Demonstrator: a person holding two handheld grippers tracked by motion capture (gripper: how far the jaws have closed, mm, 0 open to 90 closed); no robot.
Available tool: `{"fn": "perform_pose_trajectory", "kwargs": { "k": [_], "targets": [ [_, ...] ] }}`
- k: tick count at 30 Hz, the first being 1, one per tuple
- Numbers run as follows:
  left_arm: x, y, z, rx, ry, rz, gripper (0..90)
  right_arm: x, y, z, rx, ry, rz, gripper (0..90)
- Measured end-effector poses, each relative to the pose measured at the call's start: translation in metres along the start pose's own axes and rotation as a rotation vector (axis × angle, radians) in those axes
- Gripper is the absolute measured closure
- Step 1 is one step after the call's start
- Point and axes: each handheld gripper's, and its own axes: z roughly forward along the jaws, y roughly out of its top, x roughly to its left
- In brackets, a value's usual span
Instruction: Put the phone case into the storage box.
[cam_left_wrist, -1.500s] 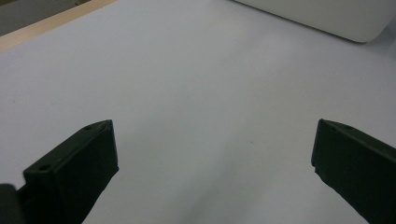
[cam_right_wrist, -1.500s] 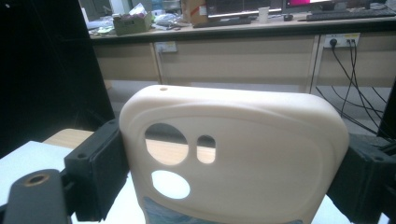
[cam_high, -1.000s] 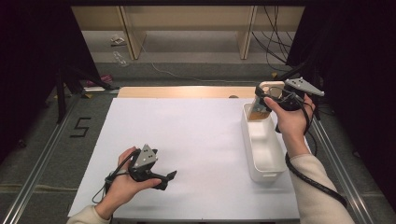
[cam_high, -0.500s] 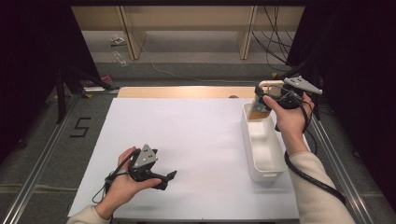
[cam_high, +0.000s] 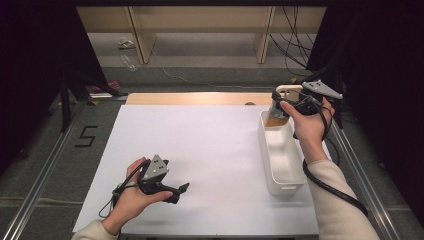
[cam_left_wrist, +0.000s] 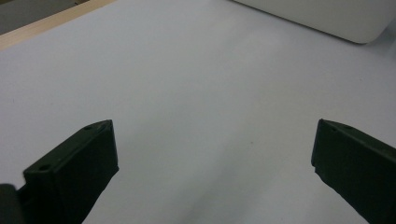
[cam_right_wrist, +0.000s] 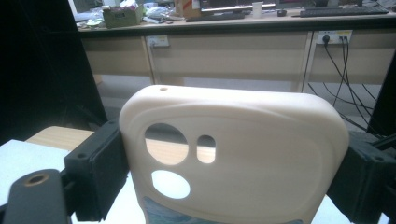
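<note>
Holding a cream phone case (cam_right_wrist: 233, 158) by its side edges in the right gripper (cam_high: 283, 106), above the white bin's (cam_high: 281, 170) far end at two o'clock on the desk (cam_high: 210, 145). Left gripper (cam_high: 175, 192) spread, idle at seven o'clock. Risk: slipping from so narrow a pinch, landing outside the bin.

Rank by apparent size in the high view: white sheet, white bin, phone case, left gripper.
1. white sheet, by far the largest.
2. white bin.
3. and 4. left gripper and phone case held in the right gripper: they look alike, and the hand covers part of the case, so no ranking.
</note>
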Motion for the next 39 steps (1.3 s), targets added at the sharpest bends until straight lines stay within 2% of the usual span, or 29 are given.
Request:
{"fn": "perform_pose_trajectory", "kwargs": {
  "k": [39],
  "targets": [
    [0.000, 0.000, 0.000, -0.005, 0.002, -0.001, 0.0, -0.001, 0.002, 0.018, 0.015, -0.032, -0.010, 12.9]
  ]
}}
